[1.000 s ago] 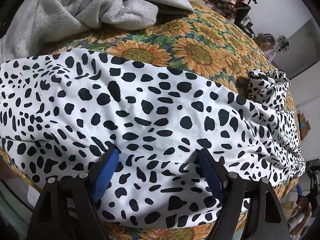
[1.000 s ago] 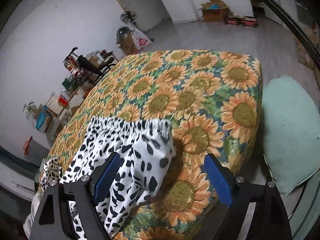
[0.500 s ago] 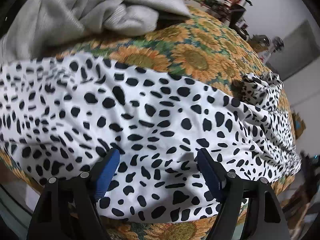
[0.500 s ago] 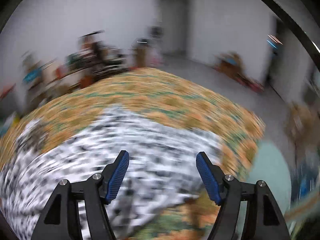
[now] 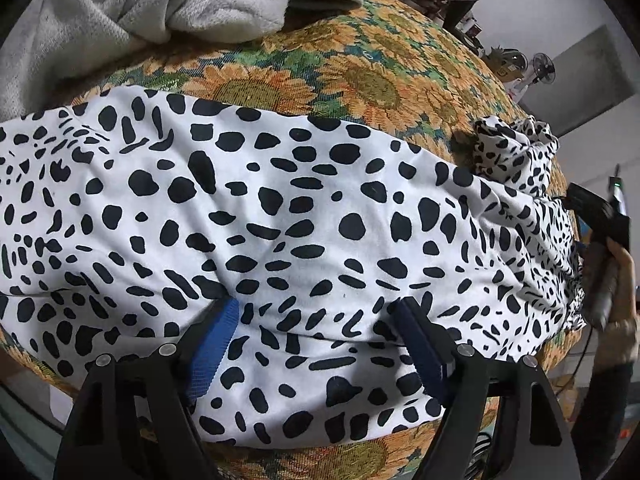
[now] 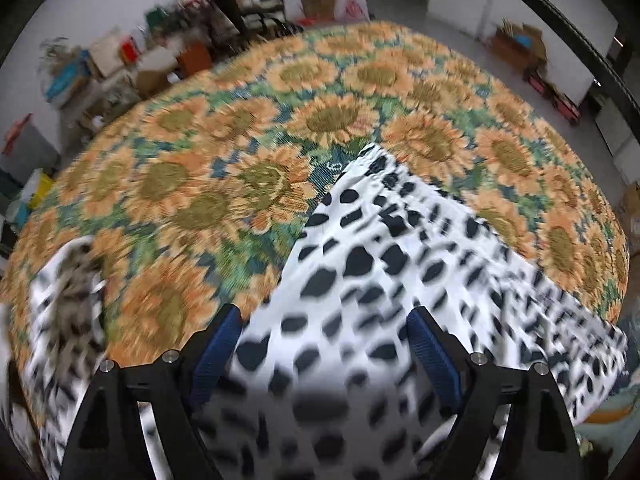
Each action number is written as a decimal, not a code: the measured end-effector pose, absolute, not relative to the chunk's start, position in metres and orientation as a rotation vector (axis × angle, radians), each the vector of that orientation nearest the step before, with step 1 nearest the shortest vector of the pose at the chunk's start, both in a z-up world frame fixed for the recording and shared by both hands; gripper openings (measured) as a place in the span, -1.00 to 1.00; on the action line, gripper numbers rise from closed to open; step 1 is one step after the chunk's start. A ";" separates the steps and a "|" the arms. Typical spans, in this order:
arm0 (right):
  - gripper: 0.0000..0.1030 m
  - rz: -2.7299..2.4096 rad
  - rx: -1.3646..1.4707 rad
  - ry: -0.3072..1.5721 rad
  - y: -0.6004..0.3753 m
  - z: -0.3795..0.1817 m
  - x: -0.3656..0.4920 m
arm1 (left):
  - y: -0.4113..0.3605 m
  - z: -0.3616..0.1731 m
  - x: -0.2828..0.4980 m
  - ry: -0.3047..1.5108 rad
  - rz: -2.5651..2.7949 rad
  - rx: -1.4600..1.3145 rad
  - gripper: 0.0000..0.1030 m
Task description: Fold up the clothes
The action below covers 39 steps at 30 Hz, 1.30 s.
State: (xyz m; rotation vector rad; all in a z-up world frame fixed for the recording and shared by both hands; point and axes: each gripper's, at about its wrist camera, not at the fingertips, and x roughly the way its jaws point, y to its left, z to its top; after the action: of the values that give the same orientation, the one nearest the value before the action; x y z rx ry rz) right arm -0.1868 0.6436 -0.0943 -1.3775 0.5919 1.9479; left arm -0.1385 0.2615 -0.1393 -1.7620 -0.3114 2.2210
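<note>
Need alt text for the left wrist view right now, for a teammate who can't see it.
The left gripper hangs open over a white garment with black spots, spread across a sunflower-print cloth; its blue fingers straddle the fabric near its front edge. A crumpled grey garment lies behind, and a hand with the other gripper shows at the right edge.

No text, label, brand, number or sign can be read in either wrist view; the clutter on the shelves along the far wall is too small and blurred to make out any print; a white bag (image 6: 352, 4) by that wall carries a red mark, but it is too smeared to read.
</note>
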 end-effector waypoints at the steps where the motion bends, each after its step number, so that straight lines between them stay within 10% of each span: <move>1: 0.66 1.939 -1.365 0.553 0.644 -0.096 -0.190 | 0.261 -0.140 -0.139 -0.318 2.218 -1.767 0.60; 2: 0.54 1.937 -1.341 0.499 0.643 -0.095 -0.193 | 0.263 -0.140 -0.141 -0.324 2.215 -1.772 0.60; 5: -0.89 1.954 -1.315 0.392 0.646 -0.091 -0.202 | 0.261 -0.141 -0.143 -0.341 2.206 -1.786 0.61; 13: -0.90 1.899 -0.990 0.602 0.691 -0.060 -0.173 | 0.245 -0.146 -0.151 -0.423 2.212 -1.795 0.63; 14: -0.87 1.834 -0.954 0.571 0.693 -0.062 -0.167 | 0.242 -0.147 -0.149 -0.441 2.216 -1.793 0.63; 16: 0.11 1.755 -1.014 0.576 0.697 -0.079 -0.160 | 0.236 -0.149 -0.141 -0.440 2.219 -1.786 0.64; 17: 0.30 1.772 -1.044 0.609 0.695 -0.086 -0.154 | 0.233 -0.150 -0.136 -0.434 2.219 -1.782 0.65; 25: 0.65 2.351 -1.059 0.572 0.574 -0.060 -0.085 | 0.254 -0.152 -0.125 -0.258 2.226 -1.704 0.99; 39: 0.81 2.661 -1.403 0.148 0.376 -0.107 -0.013 | 0.151 -0.118 -0.115 -0.184 2.493 -1.547 0.85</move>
State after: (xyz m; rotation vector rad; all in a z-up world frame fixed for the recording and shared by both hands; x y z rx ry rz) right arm -0.0133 0.3763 -0.1069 -1.4033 0.1476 2.6607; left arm -0.1151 0.1509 -0.1177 -1.5467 -0.1840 2.4931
